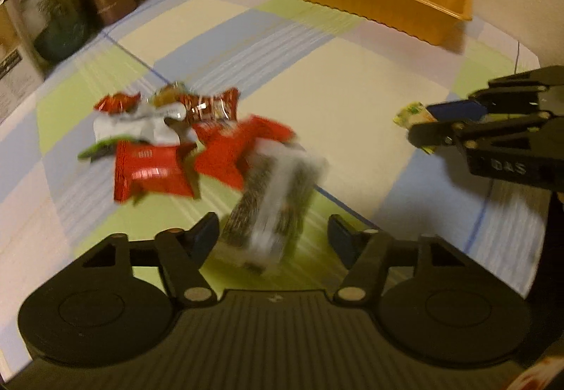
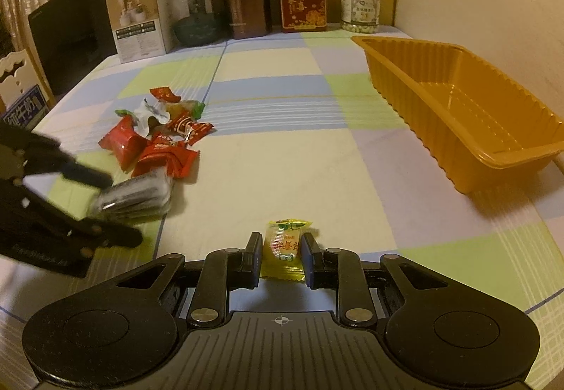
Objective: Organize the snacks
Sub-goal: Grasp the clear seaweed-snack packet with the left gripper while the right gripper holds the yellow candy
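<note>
Ridged orange plastic tray (image 2: pixel 458 129) (crinkly wrappers (image 2: pixel 158 143) nearby)

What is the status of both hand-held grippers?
Right hand-held gripper shut on yellow candy. Left hand-held gripper open around dark packet. Orange tray empty, path clear.

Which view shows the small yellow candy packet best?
The right wrist view: the small yellow candy packet sits sharp and central, clamped in the right gripper. The left wrist view shows only its tip at the edge.
</note>
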`<state>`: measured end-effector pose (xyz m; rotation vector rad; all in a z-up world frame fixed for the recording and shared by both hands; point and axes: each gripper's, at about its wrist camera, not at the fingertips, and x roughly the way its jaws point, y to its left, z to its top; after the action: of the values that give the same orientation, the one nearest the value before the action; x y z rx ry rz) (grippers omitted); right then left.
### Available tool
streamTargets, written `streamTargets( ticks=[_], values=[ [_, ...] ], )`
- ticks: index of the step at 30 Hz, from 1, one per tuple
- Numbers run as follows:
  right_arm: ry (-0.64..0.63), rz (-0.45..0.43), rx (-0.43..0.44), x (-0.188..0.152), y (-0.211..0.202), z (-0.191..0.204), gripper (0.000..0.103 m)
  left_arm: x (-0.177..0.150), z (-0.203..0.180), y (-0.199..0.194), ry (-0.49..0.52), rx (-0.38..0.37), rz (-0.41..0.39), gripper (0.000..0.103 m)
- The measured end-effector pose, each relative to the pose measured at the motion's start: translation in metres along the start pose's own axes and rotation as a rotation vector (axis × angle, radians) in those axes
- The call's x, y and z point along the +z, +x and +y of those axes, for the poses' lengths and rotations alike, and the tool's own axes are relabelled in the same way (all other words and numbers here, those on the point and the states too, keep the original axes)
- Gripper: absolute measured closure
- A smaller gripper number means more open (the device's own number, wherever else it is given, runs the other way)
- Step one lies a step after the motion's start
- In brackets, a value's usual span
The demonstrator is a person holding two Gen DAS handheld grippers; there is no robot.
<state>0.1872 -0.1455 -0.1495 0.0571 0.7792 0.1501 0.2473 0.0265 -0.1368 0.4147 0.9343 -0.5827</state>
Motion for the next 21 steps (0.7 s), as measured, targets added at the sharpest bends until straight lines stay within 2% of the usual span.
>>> streamTargets(
  ticks=[1,3,8,13,21],
  values=[
    [0.001,0.0,-0.002,0.0,0.0,0.0,0.079,-0.002,-0.005,-0.005,0.003,-0.005,-0.001,0.048],
    [-0.001,-0.001,-0.01,-0.001,-0.001,0.0,0.079,-0.006,-0.009,-0.009,-0.019,-0.01,-0.016,0.048],
    [0.003,-0.012,-0.018,-0.001,-0.003,0.001,0.079,-0.004,-0.006,0.0,-0.132,0.031,-0.033,0.05],
    [0.009,-0.013,-0.025,-0.002,-0.002,0.0,0.079,0.001,-0.008,0.007,-0.217,0.07,-0.071,0.065],
    [0.016,-0.029,-0.016,0.001,-0.005,0.001,0.08,-0.003,-0.02,0.001,-0.309,0.136,-0.075,0.068]
  ],
)
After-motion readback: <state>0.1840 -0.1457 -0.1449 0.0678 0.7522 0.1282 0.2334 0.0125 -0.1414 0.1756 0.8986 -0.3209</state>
